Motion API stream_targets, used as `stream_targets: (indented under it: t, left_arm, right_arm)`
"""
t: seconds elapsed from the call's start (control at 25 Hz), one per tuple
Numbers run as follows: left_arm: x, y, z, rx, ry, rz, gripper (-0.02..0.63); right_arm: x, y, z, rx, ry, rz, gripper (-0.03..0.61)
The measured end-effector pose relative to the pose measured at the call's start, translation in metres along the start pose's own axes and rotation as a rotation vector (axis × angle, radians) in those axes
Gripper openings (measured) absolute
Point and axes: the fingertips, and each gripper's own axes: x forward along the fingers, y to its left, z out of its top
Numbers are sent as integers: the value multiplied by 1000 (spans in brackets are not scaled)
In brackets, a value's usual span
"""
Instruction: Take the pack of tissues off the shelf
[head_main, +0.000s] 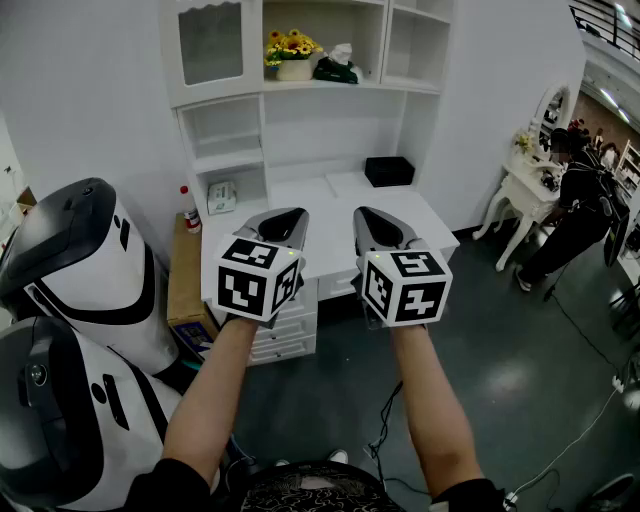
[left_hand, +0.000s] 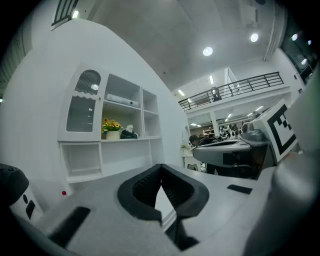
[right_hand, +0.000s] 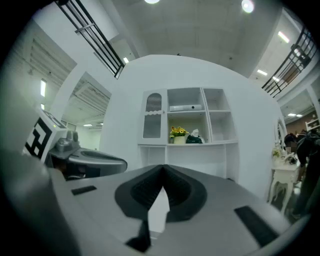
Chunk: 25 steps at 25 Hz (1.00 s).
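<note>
The pack of tissues (head_main: 337, 68) is dark green with a white tissue sticking out of its top. It stands on the upper shelf of the white cabinet (head_main: 415, 88), just right of a pot of yellow flowers (head_main: 292, 55). The pack also shows small and far off in the left gripper view (left_hand: 129, 133) and the right gripper view (right_hand: 194, 138). My left gripper (head_main: 290, 216) and right gripper (head_main: 367, 216) are held side by side in front of the desk, well below and short of that shelf. Both are shut with nothing between their jaws.
A black box (head_main: 389, 171) lies on the white desk top (head_main: 330, 255). A small white box (head_main: 221, 197) sits in a lower cubby, a red-capped bottle (head_main: 190, 209) on a cardboard box (head_main: 188, 272). White robots (head_main: 85, 265) stand left. A person (head_main: 572, 205) stands by a dressing table at right.
</note>
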Motion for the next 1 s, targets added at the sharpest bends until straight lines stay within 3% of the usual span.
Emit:
stream_targets:
  t: [0.28, 1.0]
  left_arm:
    - [23, -15, 10, 14, 1, 13, 6]
    - [75, -41, 32, 31, -8, 69, 6]
  right_arm:
    - [-1, -23, 7, -13, -9, 19, 6]
    - [15, -70, 30, -31, -65, 138, 133]
